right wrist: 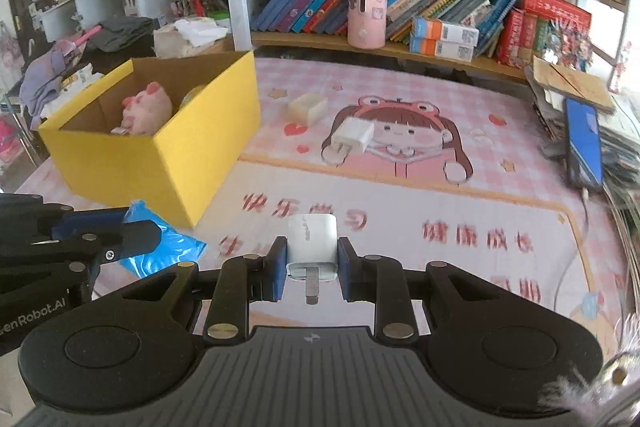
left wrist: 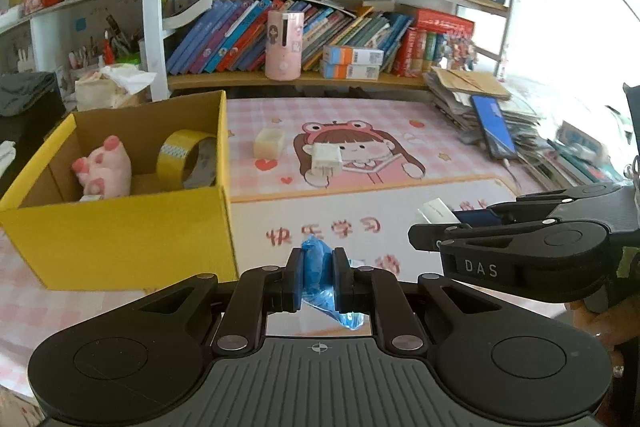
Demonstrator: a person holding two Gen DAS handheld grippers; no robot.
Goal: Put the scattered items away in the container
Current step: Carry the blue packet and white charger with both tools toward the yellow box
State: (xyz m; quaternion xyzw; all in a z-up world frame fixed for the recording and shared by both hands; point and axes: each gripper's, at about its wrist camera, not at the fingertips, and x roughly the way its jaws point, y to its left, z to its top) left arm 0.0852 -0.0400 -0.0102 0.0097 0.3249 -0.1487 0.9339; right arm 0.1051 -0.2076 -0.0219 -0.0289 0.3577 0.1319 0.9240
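My left gripper (left wrist: 317, 267) is shut on a crumpled blue plastic bag (left wrist: 316, 269), held above the pink mat just right of the yellow cardboard box (left wrist: 120, 239). The box holds a pink plush pig (left wrist: 106, 169) and a roll of yellow tape (left wrist: 180, 155). My right gripper (right wrist: 312, 259) is shut on a small white charger plug (right wrist: 313, 243), its metal prongs pointing back at the camera. The yellow box (right wrist: 192, 155) lies ahead to its left. A second white charger (right wrist: 354, 137) and a pale translucent block (right wrist: 306, 109) lie on the mat.
The pink cartoon mat (right wrist: 440, 211) covers the desk. Bookshelves with a pink cylinder (right wrist: 366, 13) line the back. A stack of papers with a phone (right wrist: 584, 143) sits at the right edge. Clothes and a tissue box (right wrist: 176, 41) lie behind the yellow box.
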